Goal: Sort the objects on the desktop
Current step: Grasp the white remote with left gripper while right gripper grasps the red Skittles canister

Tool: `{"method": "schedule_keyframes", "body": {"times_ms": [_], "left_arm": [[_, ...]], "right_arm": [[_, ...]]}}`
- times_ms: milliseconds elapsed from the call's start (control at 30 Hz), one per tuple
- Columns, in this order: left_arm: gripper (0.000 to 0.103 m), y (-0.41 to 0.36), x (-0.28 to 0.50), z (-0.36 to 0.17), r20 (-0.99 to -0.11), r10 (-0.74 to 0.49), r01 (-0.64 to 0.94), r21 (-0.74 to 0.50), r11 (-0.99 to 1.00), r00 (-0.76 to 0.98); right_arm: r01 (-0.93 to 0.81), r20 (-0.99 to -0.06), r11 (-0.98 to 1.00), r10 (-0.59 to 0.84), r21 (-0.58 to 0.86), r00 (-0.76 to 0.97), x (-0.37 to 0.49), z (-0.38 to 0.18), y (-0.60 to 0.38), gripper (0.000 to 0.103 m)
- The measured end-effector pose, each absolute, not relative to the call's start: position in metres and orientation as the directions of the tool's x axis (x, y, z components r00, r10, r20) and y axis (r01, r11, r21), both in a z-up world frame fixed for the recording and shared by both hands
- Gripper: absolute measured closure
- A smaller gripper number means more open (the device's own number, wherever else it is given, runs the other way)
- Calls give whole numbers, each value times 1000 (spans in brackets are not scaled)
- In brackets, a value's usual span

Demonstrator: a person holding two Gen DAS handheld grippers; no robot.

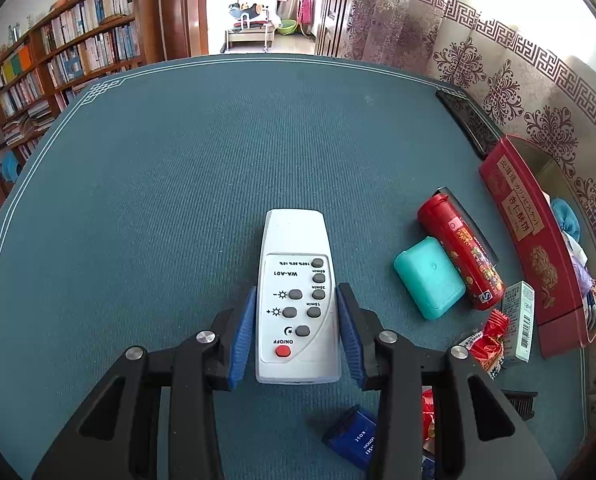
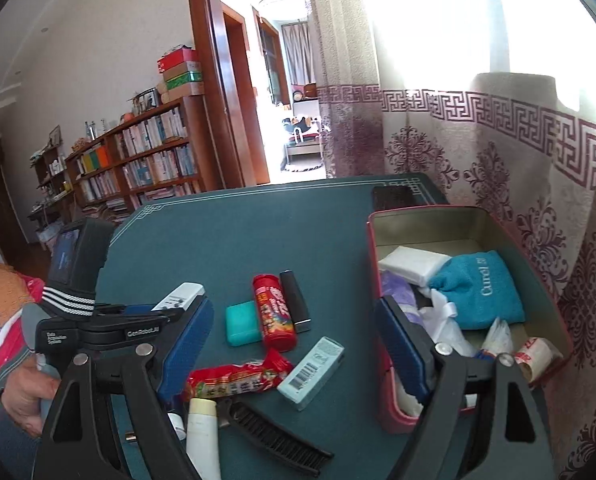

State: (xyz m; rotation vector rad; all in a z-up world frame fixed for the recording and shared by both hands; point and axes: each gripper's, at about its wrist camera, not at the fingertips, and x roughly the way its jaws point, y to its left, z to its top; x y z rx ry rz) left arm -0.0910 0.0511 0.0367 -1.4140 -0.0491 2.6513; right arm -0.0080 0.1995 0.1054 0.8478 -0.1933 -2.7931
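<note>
Remote control [image 1: 296, 296], white, sits between your left gripper [image 1: 297, 334] pads, which are closed against its sides over the teal mat [image 1: 178, 184]. Your right gripper [image 2: 298, 344] stands wide open, holding nothing, above the red tube [image 2: 273, 312], barcode box [image 2: 312, 368] and snack packet [image 2: 234, 378], beside the red tin [image 2: 426, 216]. The comb [image 2: 274, 432] is partly hidden.
</note>
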Motion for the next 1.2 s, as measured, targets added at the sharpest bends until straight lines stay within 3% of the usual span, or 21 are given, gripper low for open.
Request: {"method": "schedule_keyframes", "body": {"times_ms": [67,167,200,333,467,500,533,767,1200], "left_arm": [[60,50,-95,31,-839,137,-107,-95,-990,-527],[60,50,-96,28,-840,139,-115,-92,-989,-524],[58,51,-98,28,-841,141,-116,-94,-989,-523],[48,47,-100,27,-831,122,-101,-80,-992,-543],[50,47,-100,28,-822,109,-100,-64,-993,-559],[60,46,-99,29,-819,115,-100,-70,-992,-562],[60,44,-98,30,-820,125,-98,-84,-992,-559],[61,34,-100,36,-808,168,-60,-163,-985,-564],[60,47,-88,38,-810,187,-69,-179,-981,-556]], "right_arm": [[204,-566,-951,-302,232,-767,-23,99,188,19],[202,-621,-946,-320,255,-716,-45,83,180,34],[194,-638,-945,-321,262,-700,-53,77,179,41],[159,-679,-937,-336,311,-653,-70,54,181,48],[144,-701,-932,-346,332,-624,-79,43,180,53],[137,-708,-933,-343,333,-617,-82,41,180,54],[131,-709,-936,-334,326,-620,-83,40,180,56],[57,-746,-947,-286,318,-601,-101,32,188,56],[56,-769,-956,-265,287,-582,-114,21,182,56]]}}
